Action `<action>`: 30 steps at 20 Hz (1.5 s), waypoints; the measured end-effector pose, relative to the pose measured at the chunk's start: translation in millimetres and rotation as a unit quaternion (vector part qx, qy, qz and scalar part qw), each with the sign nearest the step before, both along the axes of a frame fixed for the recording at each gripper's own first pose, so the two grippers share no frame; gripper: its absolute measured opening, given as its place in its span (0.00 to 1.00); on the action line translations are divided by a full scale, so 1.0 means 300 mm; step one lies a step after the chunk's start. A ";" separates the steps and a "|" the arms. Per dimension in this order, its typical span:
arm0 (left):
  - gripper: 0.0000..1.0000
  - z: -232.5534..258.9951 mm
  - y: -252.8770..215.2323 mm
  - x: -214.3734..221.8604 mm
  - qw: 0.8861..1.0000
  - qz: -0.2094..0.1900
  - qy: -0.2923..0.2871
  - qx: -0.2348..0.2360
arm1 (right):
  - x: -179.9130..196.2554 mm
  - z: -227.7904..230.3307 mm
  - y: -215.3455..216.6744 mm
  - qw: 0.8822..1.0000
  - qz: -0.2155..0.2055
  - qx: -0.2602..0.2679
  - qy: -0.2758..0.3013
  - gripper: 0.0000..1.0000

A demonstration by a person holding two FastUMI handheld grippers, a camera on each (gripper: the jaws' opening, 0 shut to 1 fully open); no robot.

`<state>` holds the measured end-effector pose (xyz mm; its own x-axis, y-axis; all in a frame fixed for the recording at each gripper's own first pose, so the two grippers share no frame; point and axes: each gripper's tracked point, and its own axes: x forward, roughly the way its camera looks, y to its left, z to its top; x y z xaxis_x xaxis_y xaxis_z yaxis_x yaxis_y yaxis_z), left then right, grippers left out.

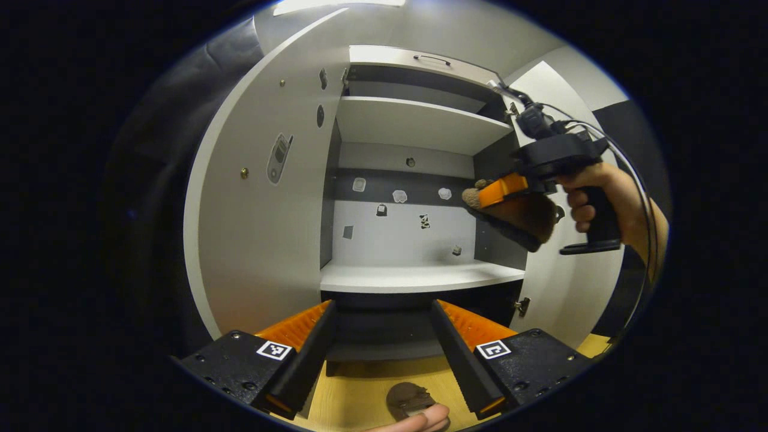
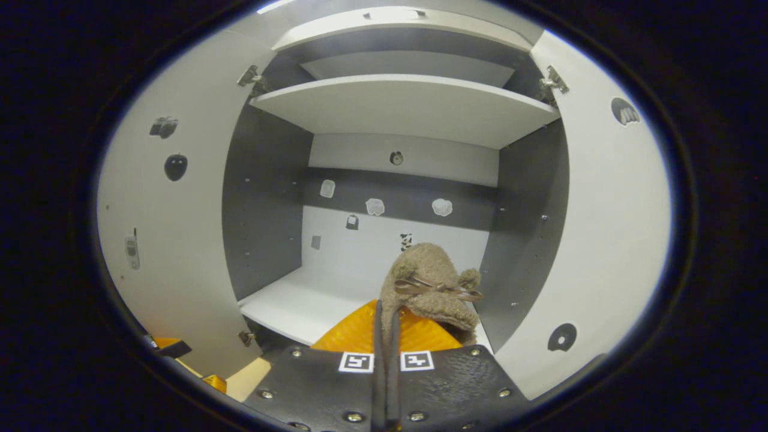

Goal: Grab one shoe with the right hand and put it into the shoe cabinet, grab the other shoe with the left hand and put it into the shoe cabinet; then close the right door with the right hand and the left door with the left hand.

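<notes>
Cabinet [image 2: 414, 108] straight ahead of both grippers, one of it, standing wide open. Two doors: left door [image 1: 264, 228] swung out to the left of the left gripper [image 1: 384, 354], right door [image 2: 600, 240] swung out to the right of the right gripper [image 2: 384, 336]. Two shelves in sight, upper and lower [image 1: 414, 277], the lower bare. Two shoes, both brown and fuzzy. First shoe [image 2: 429, 282] pinched between the closed fingers of the right gripper, bow on top, held just ahead of the tool and above the lower shelf, near the cabinet's right wall. Second shoe [image 1: 408, 399] on the wooden floor, low between the left gripper's fingers, untouched. Left gripper spread wide, gripping nothing. One hand [image 1: 600, 192] on the right gripper's handle.
</notes>
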<state>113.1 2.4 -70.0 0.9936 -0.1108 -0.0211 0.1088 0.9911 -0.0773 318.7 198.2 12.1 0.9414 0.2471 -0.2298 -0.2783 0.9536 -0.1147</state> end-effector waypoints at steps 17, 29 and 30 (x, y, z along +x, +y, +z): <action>0.96 -0.148 -0.078 -0.026 0.998 -0.009 0.057 0.012 | 0.509 -0.396 0.053 0.990 -0.021 -0.135 0.037 0.20; 0.96 -0.330 -0.009 0.027 0.992 0.035 0.117 0.014 | 0.293 -0.090 0.004 0.998 0.015 0.048 0.023 0.99; 0.96 -0.355 -0.007 0.038 0.992 0.035 0.120 0.018 | 0.264 -0.052 -0.030 0.999 0.016 0.042 0.008 0.97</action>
<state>124.6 0.2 -176.5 0.9646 -0.0358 -0.2614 0.0217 0.9982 -0.0568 397.9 189.3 -3.6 0.9291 0.2954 -0.2226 -0.3095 0.9504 -0.0304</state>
